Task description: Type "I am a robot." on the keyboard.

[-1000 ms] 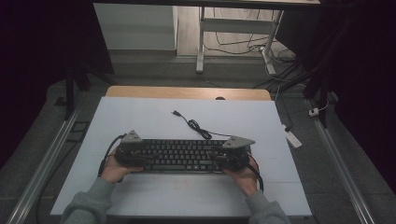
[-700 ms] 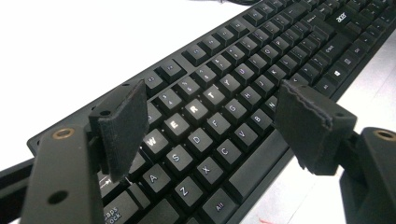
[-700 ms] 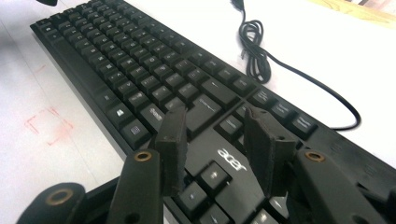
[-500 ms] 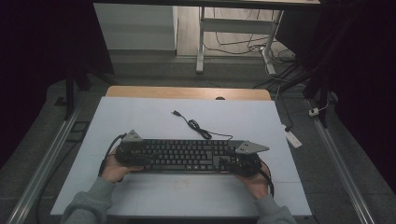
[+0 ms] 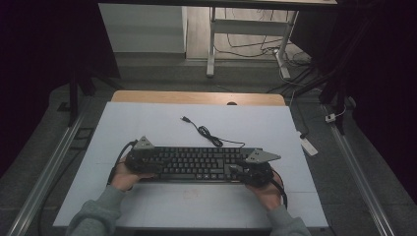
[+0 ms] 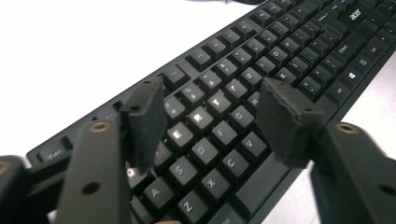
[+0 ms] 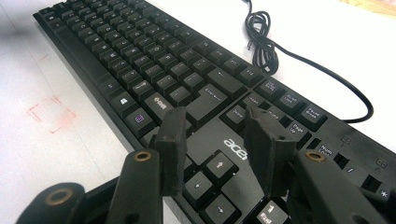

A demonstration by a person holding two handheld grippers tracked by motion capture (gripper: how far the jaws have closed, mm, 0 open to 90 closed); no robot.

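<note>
Keyboard, black and full-size, lies flat across the near middle of the white desk, its cable running off the far edge in a loose coil with the plug lying free on the desk. I read "acer" printed on the panel above the arrow keys in the right gripper view, and again, smaller, near the far end in the left gripper view. Legible key caps there include Q-row letters E, R, T, then D, F, G and Z, X, C; on my right side I make out Enter, Delete, Home, Scroll Lock, Pause Break and Num Lock.

My left gripper hangs over the keyboard's left end, jaws spread above the letter keys and just now closing somewhat, with nothing pinched between them. My right gripper sits over the right end by the arrow cluster, jaws part-spread; they look clear of the keys, though at this angle I cannot be sure. A faint red square outline is marked on the desk just in front of the keyboard.
</note>
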